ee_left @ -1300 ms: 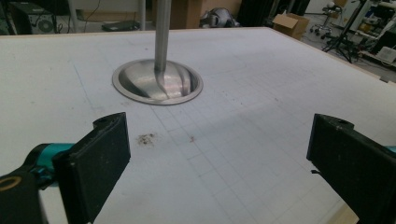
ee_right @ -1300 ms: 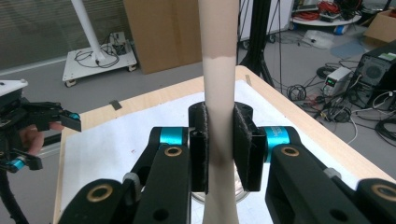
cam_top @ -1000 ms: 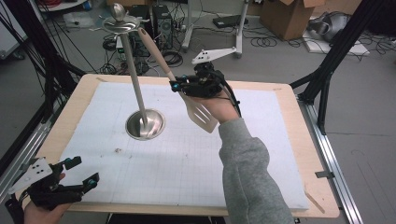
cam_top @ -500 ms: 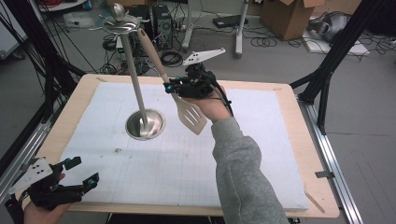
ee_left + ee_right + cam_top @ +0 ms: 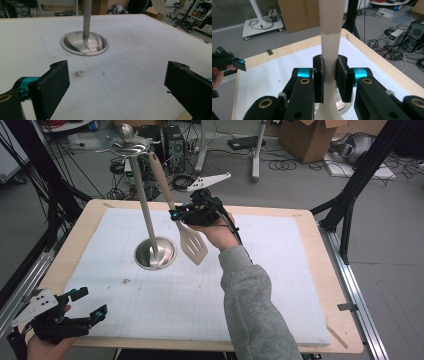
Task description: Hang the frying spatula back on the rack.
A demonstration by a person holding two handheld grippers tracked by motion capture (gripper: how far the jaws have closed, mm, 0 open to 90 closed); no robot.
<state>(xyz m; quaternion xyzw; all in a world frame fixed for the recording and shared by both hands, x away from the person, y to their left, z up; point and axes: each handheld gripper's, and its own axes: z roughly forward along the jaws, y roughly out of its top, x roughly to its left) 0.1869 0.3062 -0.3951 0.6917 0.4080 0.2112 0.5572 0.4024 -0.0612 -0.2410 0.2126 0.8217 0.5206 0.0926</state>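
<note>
A beige spatula [image 5: 190, 241] was held clamped by its handle in the right hand-held gripper [image 5: 196, 214], above the table [image 5: 280, 270] beside the utensil stand [image 5: 150, 235]. If tilted further, the handle could have struck and toppled it. The left hand-held gripper [image 5: 75, 315] was seen open.

No text, label or number is legible — not on anything here.

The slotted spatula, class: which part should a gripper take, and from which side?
Take the spatula by its straight, narrow handle just above the blade, as the right gripper does, closing on the handle's flat faces from the side. The slotted blade is too broad for the jaws, and the handle's top should stay free near the stand.
</note>
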